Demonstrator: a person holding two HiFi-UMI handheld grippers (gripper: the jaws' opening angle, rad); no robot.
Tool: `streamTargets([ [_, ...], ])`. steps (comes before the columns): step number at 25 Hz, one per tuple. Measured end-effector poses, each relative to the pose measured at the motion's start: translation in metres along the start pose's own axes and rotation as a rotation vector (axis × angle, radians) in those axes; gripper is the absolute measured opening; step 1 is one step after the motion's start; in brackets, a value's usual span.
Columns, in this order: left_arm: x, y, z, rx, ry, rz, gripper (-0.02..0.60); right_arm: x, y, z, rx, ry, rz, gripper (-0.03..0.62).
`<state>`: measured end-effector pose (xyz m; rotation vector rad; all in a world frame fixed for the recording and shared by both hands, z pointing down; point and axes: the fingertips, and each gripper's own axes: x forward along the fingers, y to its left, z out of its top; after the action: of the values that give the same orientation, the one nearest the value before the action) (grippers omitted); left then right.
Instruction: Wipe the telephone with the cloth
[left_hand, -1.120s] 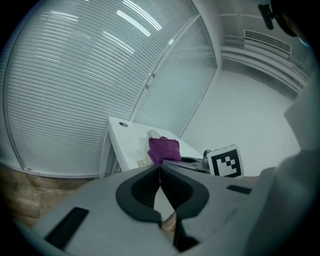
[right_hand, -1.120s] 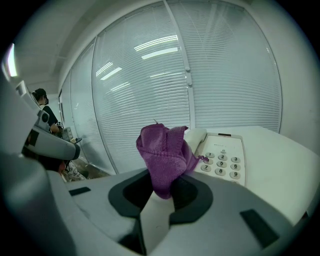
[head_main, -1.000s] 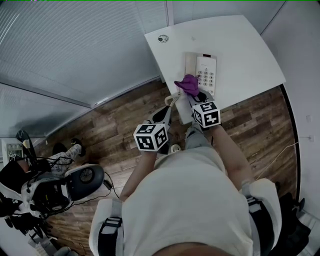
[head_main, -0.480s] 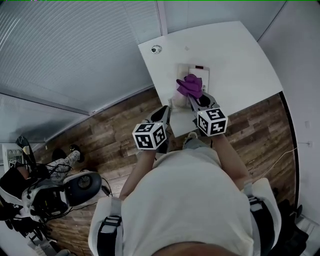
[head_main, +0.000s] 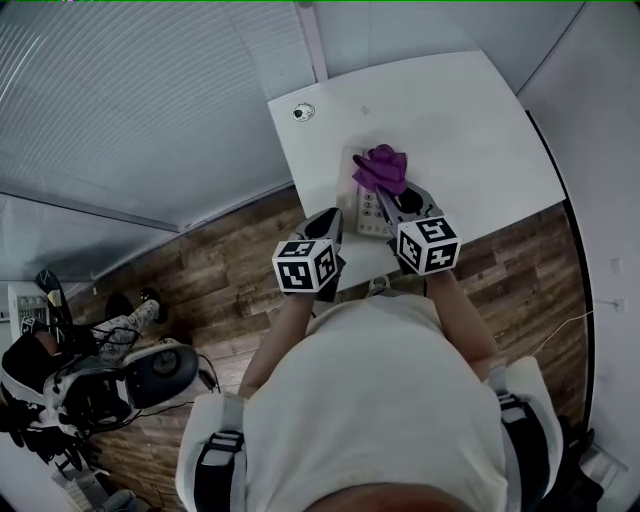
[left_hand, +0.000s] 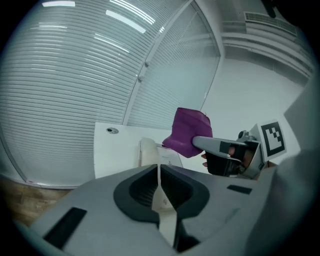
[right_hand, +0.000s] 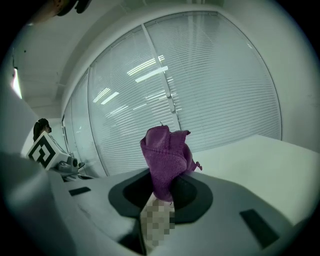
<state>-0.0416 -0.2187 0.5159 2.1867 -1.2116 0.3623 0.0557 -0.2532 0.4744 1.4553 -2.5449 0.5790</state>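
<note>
Seen from above, a person in a pale top stands at the near edge of a white table (head_main: 470, 120) and holds a tool in each hand.

The left claw (left_hand: 159, 176) is pressed closed with nothing in it. It hangs off the table's near left corner, just short of the telephone, and points at it.

The right claw (right_hand: 161, 192) is clamped on a bunched purple cloth (right_hand: 166, 152), which sticks up out of its tip in a loose wad. From above, this claw reaches over the near edge, and the cloth covers the far part of the telephone.

The telephone (left_hand: 148, 151) is a pale desk set lying flat on the table close to the near left corner, with its handset along its left side. In the left gripper view the cloth appears to sit a little above the set. Whether it touches the telephone cannot be told.

Beyond it the table is bare except for a small round cable port (head_main: 303, 111) near the far left corner. Behind that stands a glass wall with closed blinds (left_hand: 75, 90).

The step in hand looks like the wipe itself, or the approach to a stroke. The next move probably calls for lowering the cloth flat onto the set and drawing it across the keypad and handset. The empty left claw could rest on the set to stop it sliding.
</note>
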Motion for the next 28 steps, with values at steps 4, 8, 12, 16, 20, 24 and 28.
streamTargets([
  [4,0.016,0.004,0.005,0.015,0.0,0.055,0.023,0.002,-0.013,0.006,0.002,-0.007,0.022,0.091],
  [8,0.035,0.007,0.007,0.04,0.024,0.076,0.123,0.006,-0.025,0.01,0.009,-0.017,0.037,0.091],
  [12,0.054,0.012,0.009,0.072,0.055,0.122,0.229,0.01,-0.035,0.013,0.011,-0.02,0.052,0.091],
  [16,0.069,0.02,0.01,0.096,0.068,0.181,0.233,0.016,-0.041,0.014,0.013,-0.014,0.07,0.091],
  [20,0.081,0.02,0.009,0.118,0.087,0.204,0.233,0.019,-0.045,0.015,0.013,-0.014,0.092,0.091],
  [24,0.093,0.018,0.006,0.146,0.115,0.218,0.233,0.02,-0.051,0.014,0.015,-0.01,0.103,0.091],
  [28,0.099,0.019,0.003,0.171,0.133,0.262,0.227,0.02,-0.058,0.012,0.013,-0.003,0.106,0.091],
])
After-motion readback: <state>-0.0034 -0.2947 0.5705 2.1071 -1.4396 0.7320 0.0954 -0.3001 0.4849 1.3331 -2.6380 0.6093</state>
